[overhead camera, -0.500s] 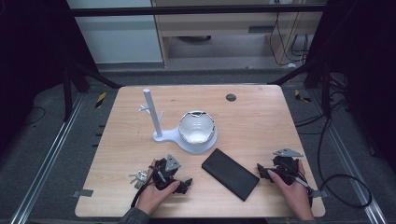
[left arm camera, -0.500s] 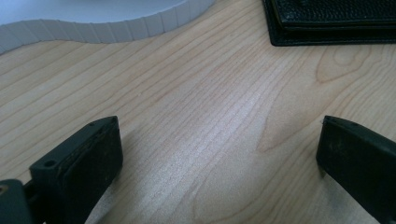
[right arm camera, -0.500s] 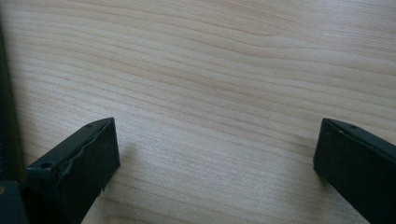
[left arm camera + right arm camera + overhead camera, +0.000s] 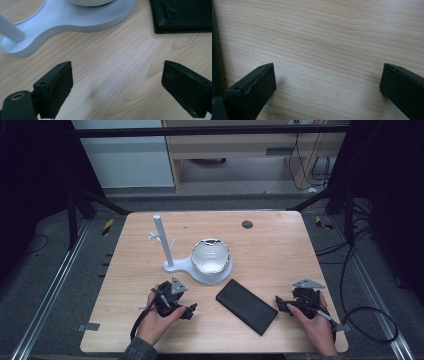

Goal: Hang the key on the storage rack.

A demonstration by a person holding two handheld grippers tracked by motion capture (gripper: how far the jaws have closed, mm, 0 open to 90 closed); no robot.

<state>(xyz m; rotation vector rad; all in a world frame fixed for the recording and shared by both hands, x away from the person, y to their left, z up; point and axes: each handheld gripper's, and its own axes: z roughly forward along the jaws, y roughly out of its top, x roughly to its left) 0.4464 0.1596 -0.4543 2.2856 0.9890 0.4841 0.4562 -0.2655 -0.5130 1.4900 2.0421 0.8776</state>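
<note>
High view has my left gripper (image 4: 190, 310) and right gripper (image 4: 281, 303) either side of the black wallet (image 4: 246, 306); gripper views show both spread wide, holding nothing.

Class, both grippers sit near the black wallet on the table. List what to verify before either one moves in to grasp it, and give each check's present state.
1. Left gripper open, nothing held: ok.
2. Right gripper open, nothing held: ok.
3. Black wallet lies flat between the grippers, nothing on top: ok.
4. Wallet apart from the white stand: ok.
5. Wallet shut or fastened: cannot tell.
6. Table bare around the right gripper: ok.
</note>
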